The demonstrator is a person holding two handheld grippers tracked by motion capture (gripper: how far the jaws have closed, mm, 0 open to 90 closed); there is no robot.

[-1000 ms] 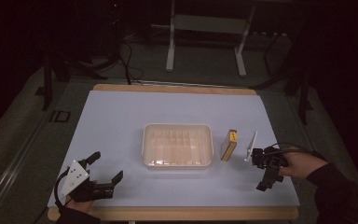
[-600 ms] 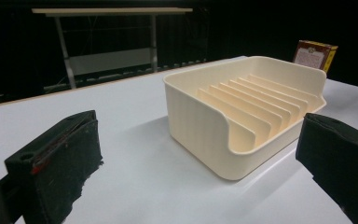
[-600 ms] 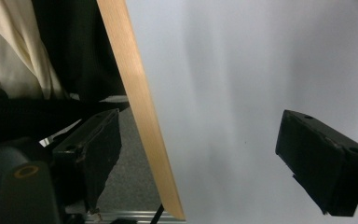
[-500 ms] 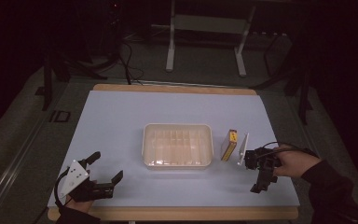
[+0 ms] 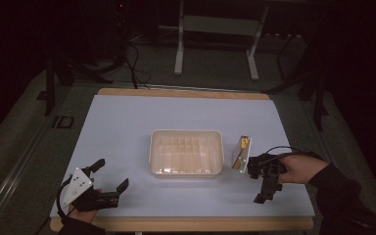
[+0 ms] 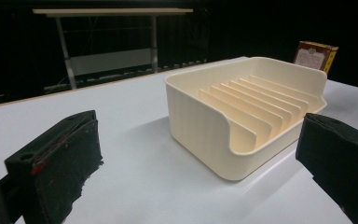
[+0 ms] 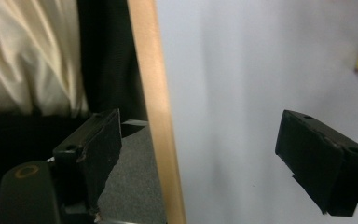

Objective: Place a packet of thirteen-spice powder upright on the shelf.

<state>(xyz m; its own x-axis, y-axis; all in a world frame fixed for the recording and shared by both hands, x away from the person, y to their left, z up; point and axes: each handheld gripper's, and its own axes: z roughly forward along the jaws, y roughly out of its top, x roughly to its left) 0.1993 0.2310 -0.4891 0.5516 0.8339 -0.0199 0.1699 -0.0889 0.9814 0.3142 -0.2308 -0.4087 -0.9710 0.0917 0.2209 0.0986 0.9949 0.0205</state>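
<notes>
The right gripper (image 5: 264, 181) is closing in on the small box (image 5: 241, 152), which is standing on the counter (image 5: 127, 127) just right of the cream tray (image 5: 186, 169); its fingers are standing apart, gripping nothing. Next, probably, it is needing to turn toward the box and bracket it. The left gripper (image 5: 108, 185) is resting open near the front edge. The left gripper view is showing the tray's ribs (image 6: 242, 100) and box face (image 6: 314, 55); the right gripper view is catching the counter's edge (image 7: 156, 116).
</notes>
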